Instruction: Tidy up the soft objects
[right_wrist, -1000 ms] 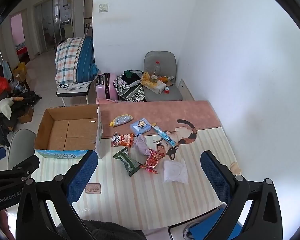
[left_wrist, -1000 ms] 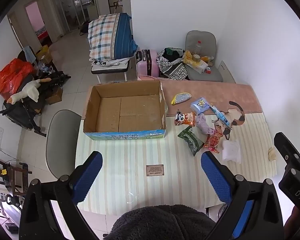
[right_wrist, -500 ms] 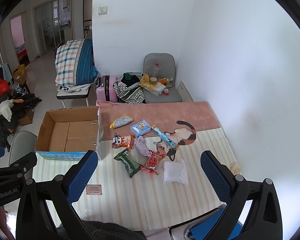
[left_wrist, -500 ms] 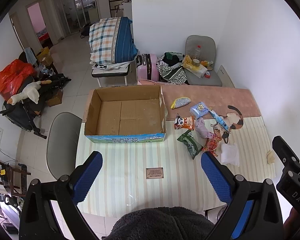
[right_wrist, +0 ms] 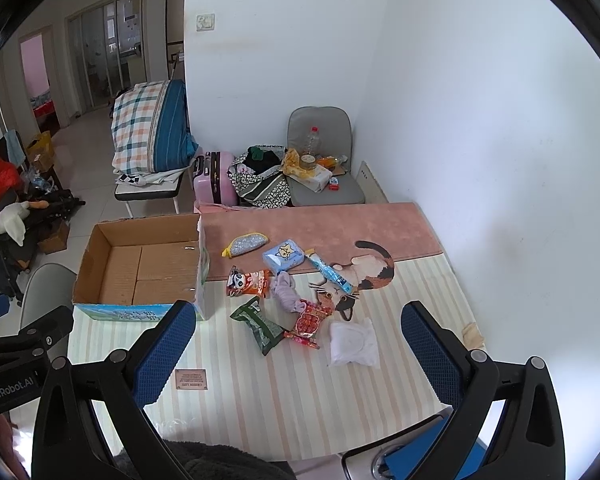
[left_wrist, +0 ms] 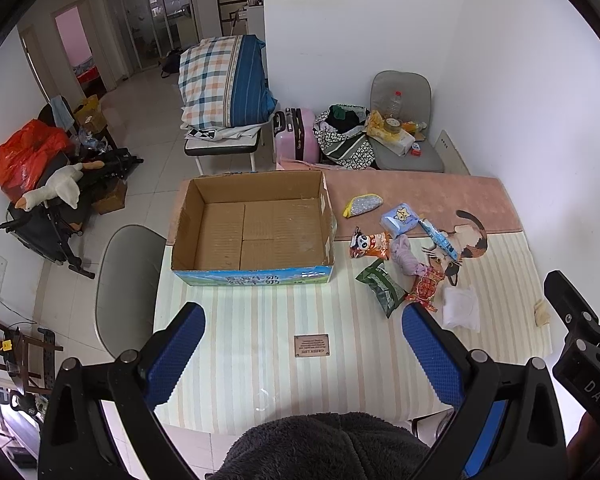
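An open, empty cardboard box [left_wrist: 252, 228] [right_wrist: 140, 264] stands at the table's left. To its right lies a loose cluster of soft items: a silver pouch [left_wrist: 362, 204] [right_wrist: 246, 244], a blue tissue pack [left_wrist: 400, 216] [right_wrist: 284, 255], an orange snack bag [left_wrist: 370, 243] [right_wrist: 248, 282], a lilac cloth [left_wrist: 406, 256] [right_wrist: 286, 296], a green packet [left_wrist: 382, 290] [right_wrist: 262, 326], a red packet [left_wrist: 426, 288] [right_wrist: 308, 322] and a white bag [left_wrist: 460, 306] [right_wrist: 354, 342]. My left gripper [left_wrist: 304, 356] and right gripper [right_wrist: 296, 352] hover open and empty, high above the table's near edge.
The table carries a striped cloth [left_wrist: 260, 340] and a pink mat with a cat figure [left_wrist: 470, 236]. A grey chair [left_wrist: 126, 280] stands at the table's left. A second chair, a suitcase and bedding lie beyond the far edge.
Both grippers have risen and pulled back a little; the table and its items look smaller and sit lower in view. Nothing on the table has moved.
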The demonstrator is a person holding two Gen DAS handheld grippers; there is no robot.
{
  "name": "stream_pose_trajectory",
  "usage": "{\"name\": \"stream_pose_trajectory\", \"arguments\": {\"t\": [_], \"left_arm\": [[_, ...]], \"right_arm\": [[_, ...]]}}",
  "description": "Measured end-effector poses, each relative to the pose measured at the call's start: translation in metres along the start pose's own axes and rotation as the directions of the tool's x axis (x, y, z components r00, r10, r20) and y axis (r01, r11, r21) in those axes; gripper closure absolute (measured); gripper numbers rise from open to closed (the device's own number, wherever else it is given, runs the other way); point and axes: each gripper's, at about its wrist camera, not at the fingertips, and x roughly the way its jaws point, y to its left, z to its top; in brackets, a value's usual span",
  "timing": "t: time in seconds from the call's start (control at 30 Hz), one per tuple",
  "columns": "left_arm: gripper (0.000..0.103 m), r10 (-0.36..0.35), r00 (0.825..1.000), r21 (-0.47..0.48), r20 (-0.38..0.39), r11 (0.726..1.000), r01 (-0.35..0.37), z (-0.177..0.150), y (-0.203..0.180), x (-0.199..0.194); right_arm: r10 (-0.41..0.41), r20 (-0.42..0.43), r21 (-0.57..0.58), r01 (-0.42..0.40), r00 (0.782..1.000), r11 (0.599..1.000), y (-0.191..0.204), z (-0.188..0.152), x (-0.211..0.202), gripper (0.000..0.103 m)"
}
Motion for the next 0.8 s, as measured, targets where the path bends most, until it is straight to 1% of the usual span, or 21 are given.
{"name": "stream_pose_trajectory", "arguments": {"t": [0.8], "left_arm": [[0.002,0.002,1.000,0.000,0.006,1.000,-0.002,0.0004,0.0014,-0.0024]], "right_arm": [[0.007,0.010,0.001,-0.007,1.000,1.000,0.0002,0.0040,-0.0069,0.000]]}}
